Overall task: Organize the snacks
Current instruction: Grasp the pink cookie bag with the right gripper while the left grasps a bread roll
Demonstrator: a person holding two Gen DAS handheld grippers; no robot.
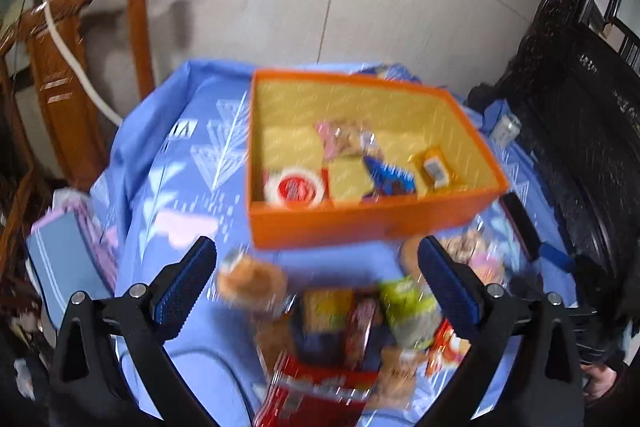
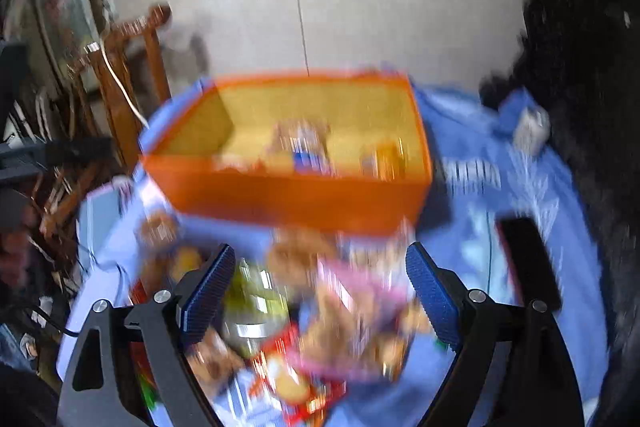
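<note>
Both of your grippers are spread wide and hold nothing: the left gripper (image 1: 316, 279) hangs over the near pile (image 1: 344, 323) of loose snacks, and the right gripper (image 2: 320, 287) frames the same heap from the other side. The orange box (image 1: 360, 223) sits just beyond the pile on the blue cloth (image 1: 168, 195), with a few packets already lying in it, including a round red-topped tub (image 1: 294, 187).

Pick one item per gripper, not a clump. With your left, the green pack (image 1: 404, 307) or the bun (image 1: 252, 281) at the pile's edge look easiest, since each has free cloth beside it. With your right, the pink pack (image 2: 352, 303) sits between the pads, though the blur makes its outline unsure. Steady each gripper first, straddle the packet across its narrow side, then close gently so wrappers don't crush. Keep the two grippers apart over the heap.
</note>
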